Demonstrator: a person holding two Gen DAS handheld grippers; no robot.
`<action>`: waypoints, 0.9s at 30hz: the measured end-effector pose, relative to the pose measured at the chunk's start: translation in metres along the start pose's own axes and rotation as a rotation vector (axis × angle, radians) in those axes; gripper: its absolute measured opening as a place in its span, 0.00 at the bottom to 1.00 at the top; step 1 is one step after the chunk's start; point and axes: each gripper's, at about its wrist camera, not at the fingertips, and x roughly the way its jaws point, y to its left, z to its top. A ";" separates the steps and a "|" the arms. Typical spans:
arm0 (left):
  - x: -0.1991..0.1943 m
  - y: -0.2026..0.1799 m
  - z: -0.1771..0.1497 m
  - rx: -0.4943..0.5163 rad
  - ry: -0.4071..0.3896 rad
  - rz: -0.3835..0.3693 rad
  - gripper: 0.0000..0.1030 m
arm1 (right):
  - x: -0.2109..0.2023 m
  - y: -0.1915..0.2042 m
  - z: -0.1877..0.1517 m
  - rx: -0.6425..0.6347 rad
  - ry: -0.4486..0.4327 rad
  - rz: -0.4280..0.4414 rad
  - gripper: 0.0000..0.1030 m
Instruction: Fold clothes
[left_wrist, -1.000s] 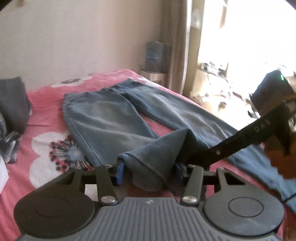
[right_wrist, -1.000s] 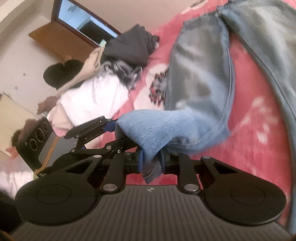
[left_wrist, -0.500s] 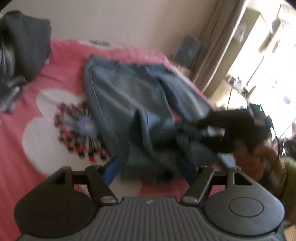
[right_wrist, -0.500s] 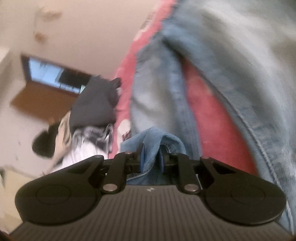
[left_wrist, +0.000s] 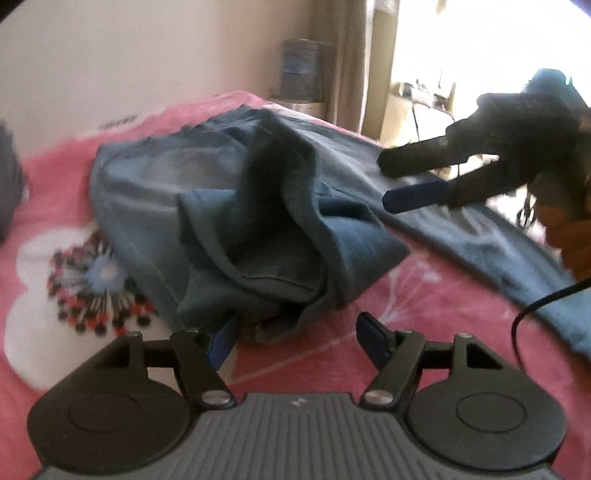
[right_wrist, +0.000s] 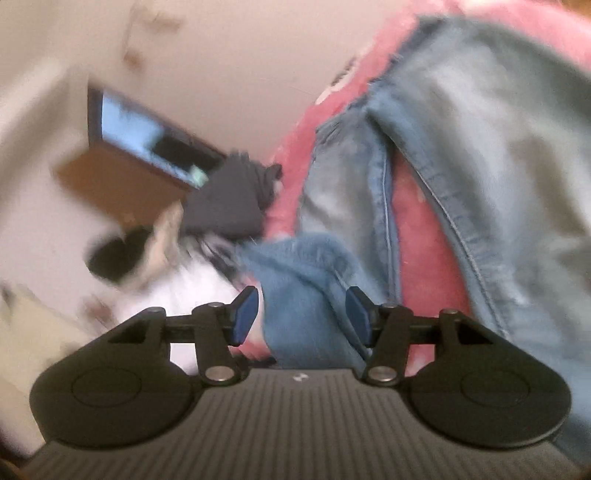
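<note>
Between the left fingers (left_wrist: 295, 341), wide and holding nothing, and the opening right fingers (right_wrist: 302, 314) with cloth loose between, the jeans (left_wrist: 236, 221) look heavy, limp; grip the hem.

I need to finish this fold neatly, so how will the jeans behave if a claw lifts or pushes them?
The jeans are likely floppy: the leg folded over lies slumped in creases. A push would probably bunch them on the pink bedspread rather than slide them whole. Their thick denim looks fairly heavy, so a hem lifted at one point should sag.
</note>
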 end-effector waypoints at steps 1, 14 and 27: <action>0.002 -0.004 -0.001 0.025 -0.003 0.013 0.68 | 0.000 0.007 -0.006 -0.063 0.007 -0.038 0.50; -0.018 0.004 0.007 0.008 -0.046 0.085 0.17 | 0.009 0.035 -0.025 -0.252 0.116 -0.097 0.09; -0.030 0.010 0.001 -0.162 0.088 -0.187 0.45 | -0.040 -0.049 -0.079 0.544 0.159 0.174 0.05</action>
